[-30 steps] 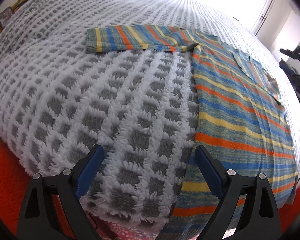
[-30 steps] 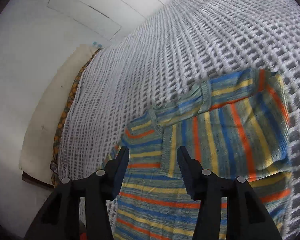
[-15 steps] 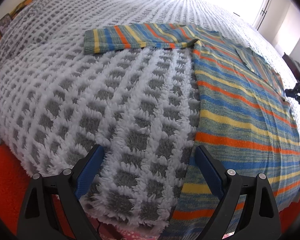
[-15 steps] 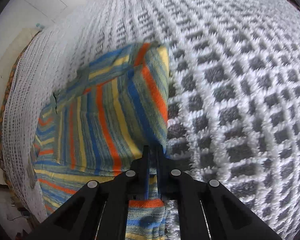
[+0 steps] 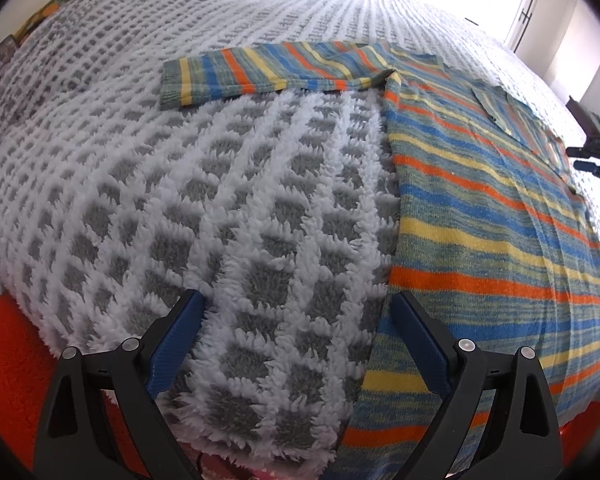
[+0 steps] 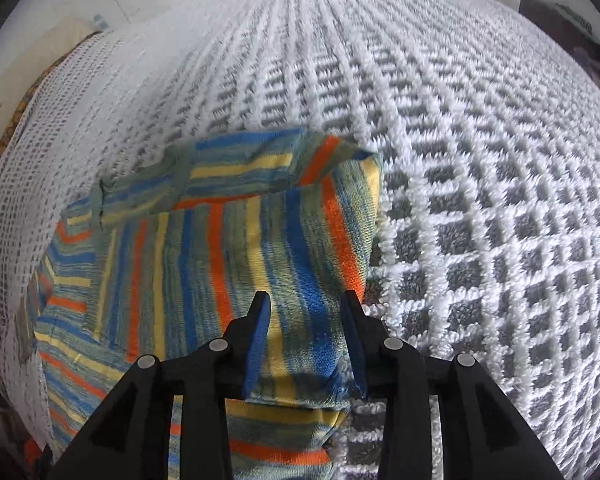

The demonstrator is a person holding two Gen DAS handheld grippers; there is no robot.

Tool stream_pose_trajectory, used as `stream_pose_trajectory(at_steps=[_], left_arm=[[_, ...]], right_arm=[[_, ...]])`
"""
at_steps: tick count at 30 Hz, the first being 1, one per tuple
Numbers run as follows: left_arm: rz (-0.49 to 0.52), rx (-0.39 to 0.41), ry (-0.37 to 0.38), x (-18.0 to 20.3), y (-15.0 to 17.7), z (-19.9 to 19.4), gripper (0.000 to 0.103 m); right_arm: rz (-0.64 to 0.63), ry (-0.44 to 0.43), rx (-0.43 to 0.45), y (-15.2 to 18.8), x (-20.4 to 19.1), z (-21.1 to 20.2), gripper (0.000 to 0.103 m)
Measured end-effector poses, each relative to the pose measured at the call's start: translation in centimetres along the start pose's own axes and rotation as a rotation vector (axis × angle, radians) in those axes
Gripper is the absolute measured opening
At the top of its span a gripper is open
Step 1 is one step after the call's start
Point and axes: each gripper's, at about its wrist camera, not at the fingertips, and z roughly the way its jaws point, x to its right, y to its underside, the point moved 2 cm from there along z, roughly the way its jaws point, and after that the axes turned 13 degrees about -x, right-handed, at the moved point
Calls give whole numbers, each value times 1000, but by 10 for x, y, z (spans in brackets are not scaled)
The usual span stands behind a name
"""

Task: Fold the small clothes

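A small striped sweater (image 5: 480, 208) in blue, orange, yellow and green lies flat on a white and grey blanket. One sleeve (image 5: 268, 72) stretches out to the left. My left gripper (image 5: 296, 312) is open and empty, near the sweater's hem at the bed's front edge. In the right wrist view the other sleeve (image 6: 260, 172) lies folded across the sweater's body (image 6: 204, 264). My right gripper (image 6: 306, 312) is open just above the folded edge, holding nothing. It also shows far right in the left wrist view (image 5: 596, 156).
The fluffy checked blanket (image 5: 180, 208) covers the whole bed. Red floor (image 5: 8, 344) shows below the bed's front edge. A patterned cloth edge (image 5: 40, 16) runs along the far left. White walls and a bright window stand beyond the bed.
My right gripper came down shut on the folded sleeve half a second ago. It has now opened and let the cloth go. My left gripper has hardly moved.
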Motion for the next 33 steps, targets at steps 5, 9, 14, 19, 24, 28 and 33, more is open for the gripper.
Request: stream_pose_trajectory(at_steps=[5,9,14,19,24,28,33], left_arm=[[-2,-6,8,0,-2,2,98],[4,-16,13,0,-1,4,101],[17,-10,3,1,2,3,101],[-6,34,20,0,3,-14,101],[77,119,-3,21,-33,-24,101],[92,153,0,32,-77,-14,101],[89,34,-4,26,-105,52,103]], right_arm=[[-185,-26,94,53,-36,-50,54],[-227,-22,164,112,-60,-58,57],[-165,-47,268,190,-65,-62,72],[-117,2,331,247,-68,-65,83],[-154,25,331,250,-70,-63,83],[-158,40,328,253,-69,-57,83],[-166,58,318,258,-68,-53,83]])
